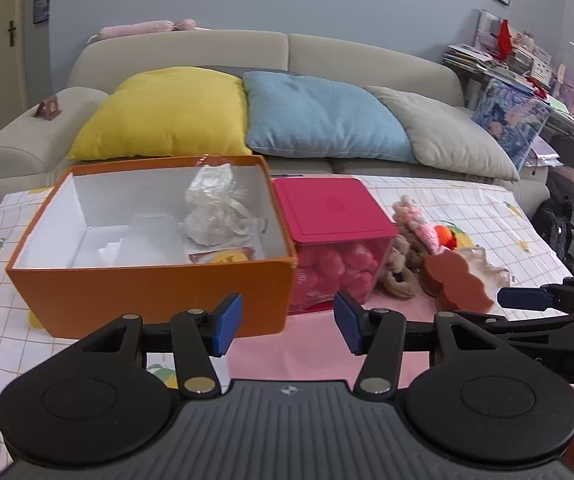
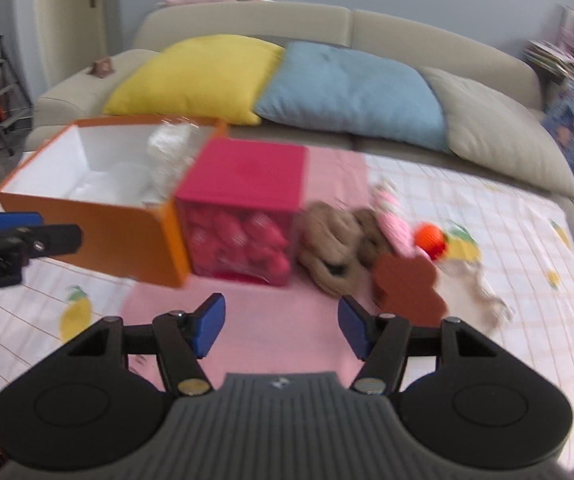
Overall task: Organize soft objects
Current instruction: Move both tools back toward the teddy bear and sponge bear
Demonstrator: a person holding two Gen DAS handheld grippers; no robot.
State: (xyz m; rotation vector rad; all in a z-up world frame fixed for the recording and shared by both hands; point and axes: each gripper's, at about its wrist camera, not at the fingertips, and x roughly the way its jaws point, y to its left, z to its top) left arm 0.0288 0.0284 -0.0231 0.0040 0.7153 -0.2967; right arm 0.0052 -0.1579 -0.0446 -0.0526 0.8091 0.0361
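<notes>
Left wrist view: we hover both grippers, left gripper (image 1: 288, 323) and right gripper (image 2: 281, 323), half-open and empty, since the soft toys (image 1: 411, 244) sit mid-table beside the orange box (image 1: 147, 292), awaiting sorting.

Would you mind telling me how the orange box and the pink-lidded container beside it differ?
The orange box is open on top, while the pink-lidded container is closed. The orange box has opaque walls with a white inside; the container's walls are clear, showing pink pieces. The box is the wider of the two and holds a crumpled clear bag. Both stand side by side on the checked cloth.
</notes>
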